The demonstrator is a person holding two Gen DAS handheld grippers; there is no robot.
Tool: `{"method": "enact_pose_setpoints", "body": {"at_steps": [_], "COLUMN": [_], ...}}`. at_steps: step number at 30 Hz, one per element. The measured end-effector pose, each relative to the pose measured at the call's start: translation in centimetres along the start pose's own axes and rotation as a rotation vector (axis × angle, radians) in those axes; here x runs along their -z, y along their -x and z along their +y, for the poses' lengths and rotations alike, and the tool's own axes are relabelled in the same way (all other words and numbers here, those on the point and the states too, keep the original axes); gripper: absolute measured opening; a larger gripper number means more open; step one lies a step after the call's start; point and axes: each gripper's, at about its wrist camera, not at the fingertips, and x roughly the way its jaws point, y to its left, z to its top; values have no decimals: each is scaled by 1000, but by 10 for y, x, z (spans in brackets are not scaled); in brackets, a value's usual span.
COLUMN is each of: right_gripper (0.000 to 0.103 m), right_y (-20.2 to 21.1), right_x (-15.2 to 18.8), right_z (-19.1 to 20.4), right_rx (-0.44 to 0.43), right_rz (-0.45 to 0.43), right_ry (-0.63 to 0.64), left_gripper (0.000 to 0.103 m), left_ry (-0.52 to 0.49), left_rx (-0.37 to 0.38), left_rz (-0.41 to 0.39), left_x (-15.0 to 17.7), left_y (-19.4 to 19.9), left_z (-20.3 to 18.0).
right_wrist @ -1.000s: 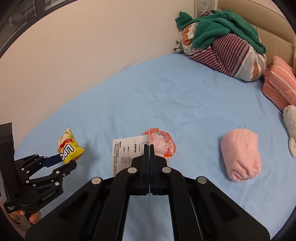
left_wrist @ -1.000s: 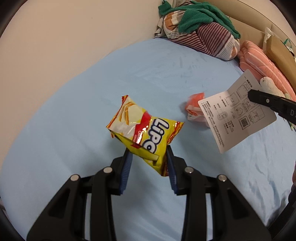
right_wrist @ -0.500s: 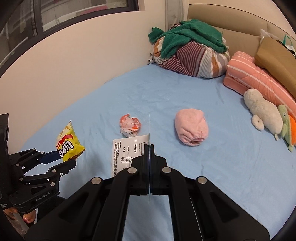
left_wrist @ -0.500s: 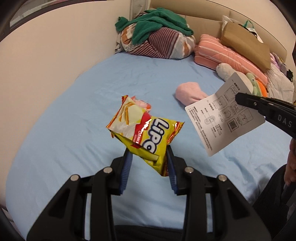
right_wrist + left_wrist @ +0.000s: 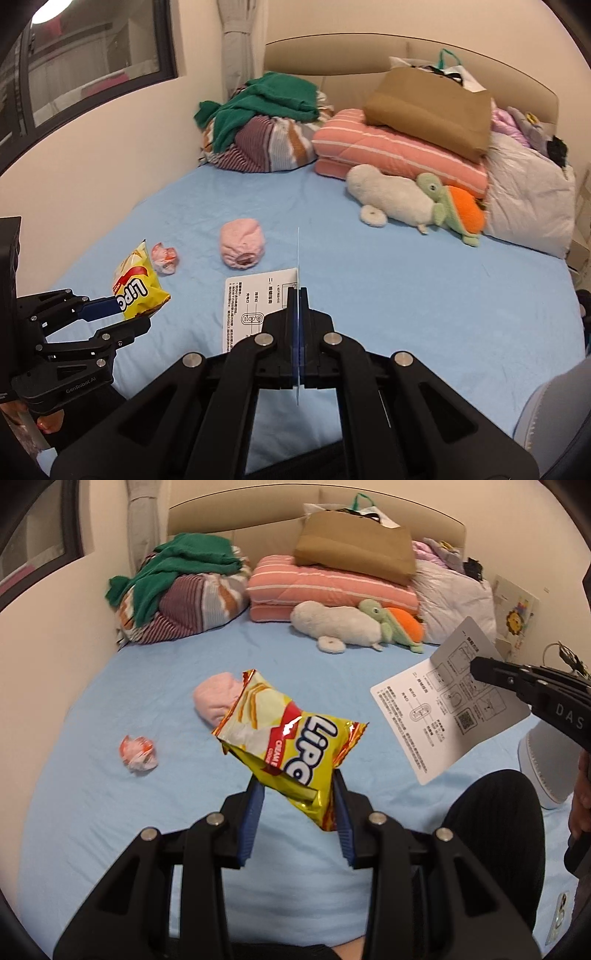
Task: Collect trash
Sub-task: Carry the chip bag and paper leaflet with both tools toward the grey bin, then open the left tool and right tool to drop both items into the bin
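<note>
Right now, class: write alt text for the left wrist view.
The left tool holds a yellow snack bag above a blue bed; the right tool grips an instruction sheet. A crumpled wrapper lies on the sheet.

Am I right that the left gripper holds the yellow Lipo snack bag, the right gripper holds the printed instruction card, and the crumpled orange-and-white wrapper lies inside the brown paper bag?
Not quite: the crumpled wrapper lies on the blue bedsheet, far from the brown paper bag, as the left wrist view shows. The rest holds: left gripper grips the Lipo snack bag, right gripper the instruction card.
</note>
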Motion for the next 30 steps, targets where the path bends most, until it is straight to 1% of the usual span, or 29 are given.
{"method": "enact_pose_setpoints", "body": {"at_steps": [6, 12, 16, 23, 26, 30], "right_gripper": [0, 0, 0, 0, 0, 0], "right_y": [76, 146, 188, 254, 279, 308], "right_x": [29, 63, 88, 131, 147, 158], "right_z": [-86, -153, -185, -229, -247, -270], "right_rx": [179, 350, 445, 594, 651, 715], "right_rz": [-56, -97, -115, -132, -141, -158], "right_ry": [-117, -233, -303, -423, -466, -505], "left_gripper": [37, 37, 37, 37, 37, 37], "left_ry": [-148, -309, -397, -539, -588, -645], "left_rx": [121, 252, 328, 462, 502, 544], "left_rz": [-32, -72, -84, -94, -95, -105], "left_x": [-32, -55, -61, -70, -72, -79], "left_y": [-3, 2, 6, 16, 20, 26], "left_z": [-84, -178, -231, -324, -356, -400]}}
